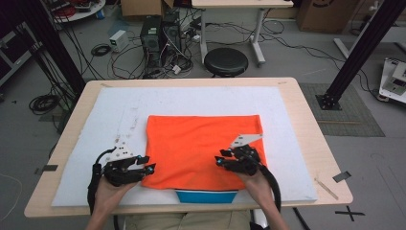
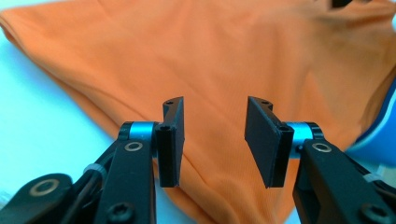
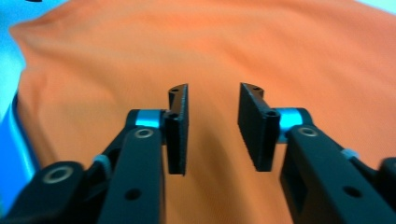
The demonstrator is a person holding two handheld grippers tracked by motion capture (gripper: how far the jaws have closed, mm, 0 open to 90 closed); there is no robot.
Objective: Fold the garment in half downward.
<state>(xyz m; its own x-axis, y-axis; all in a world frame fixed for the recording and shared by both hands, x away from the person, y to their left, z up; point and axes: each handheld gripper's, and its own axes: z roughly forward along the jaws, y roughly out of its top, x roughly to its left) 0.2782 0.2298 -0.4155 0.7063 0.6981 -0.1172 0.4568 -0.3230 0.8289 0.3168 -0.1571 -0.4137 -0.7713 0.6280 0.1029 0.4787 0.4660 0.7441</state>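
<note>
Bench point(image 1: 306, 143): white pad, orange cloth point(image 1: 201, 143) flat.
Left hand-held gripper point(image 1: 149, 166): jaws apart, empty, at cloth's edge.
Right hand-held gripper point(image 1: 219, 160): jaws apart, empty, over cloth.

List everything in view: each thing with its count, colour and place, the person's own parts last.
Folded garment: one, orange with a blue band at its near edge, middle of the pad.
Pad: one, white, covering most of the table top.
Table: one, light wood, centre of the high view.
Stool: one, black, on the floor past the table's far edge.
Computer towers: two, dark, on the floor at the far left among cables.
Left tongs: one, black, open at the garment's left edge.
Right tongs: one, black, open over the garment's right part.
Hands: two, at the near edge, holding the tongs.
</note>
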